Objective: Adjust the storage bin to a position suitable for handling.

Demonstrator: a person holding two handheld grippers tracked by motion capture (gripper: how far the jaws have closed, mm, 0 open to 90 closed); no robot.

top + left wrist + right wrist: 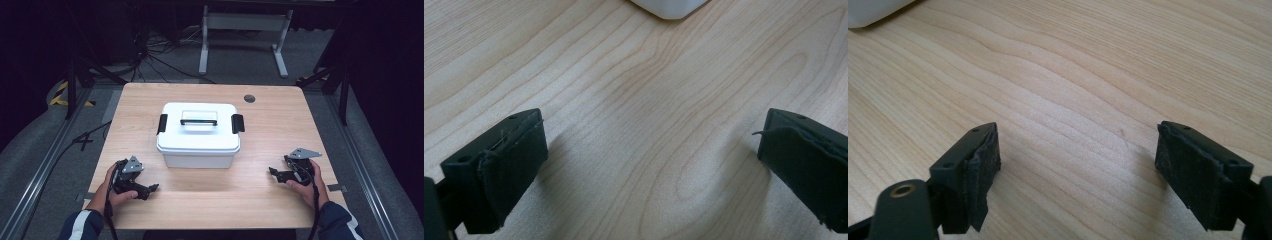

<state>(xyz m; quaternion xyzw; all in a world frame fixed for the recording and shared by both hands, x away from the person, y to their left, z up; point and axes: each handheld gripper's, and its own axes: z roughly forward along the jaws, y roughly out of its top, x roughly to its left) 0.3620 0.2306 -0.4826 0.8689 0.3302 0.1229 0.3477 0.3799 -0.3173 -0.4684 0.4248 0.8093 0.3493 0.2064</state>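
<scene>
Pale wood-grain tabletop [260,200] runs from the person's edge out toward a dark floor strewn with cables and the white legs of a stand [245,37] beyond.

Nearest, both hands rest low on the wood. The left gripper [150,189] lies at the near left with its jaws released and spread wide; in the left gripper view its padded fingers [506,172] have only bare grain between them. The right gripper [274,173] sits at the near right, its jaws likewise parted and empty, its frayed pads [980,175] wide of each other. Both point inward, toward the middle.

Farther on, between the two and well apart from each, stands the white rectangular plastic storage box with a lid [198,134], near the table's centre. A black latch [162,123] clips each short side, and a black-edged carrying handle [198,120] lies flat in the lid's recess. With the lid on and the walls opaque, what it holds cannot be told.

As for risk: the latches look small and close to the box wall, so a jaw coming in askew may well slip off. Pushing on one side alone could slide or turn the light-looking box across the smooth wood. Lifting with only one latch freed would likely jam the lid or tip the box.
</scene>
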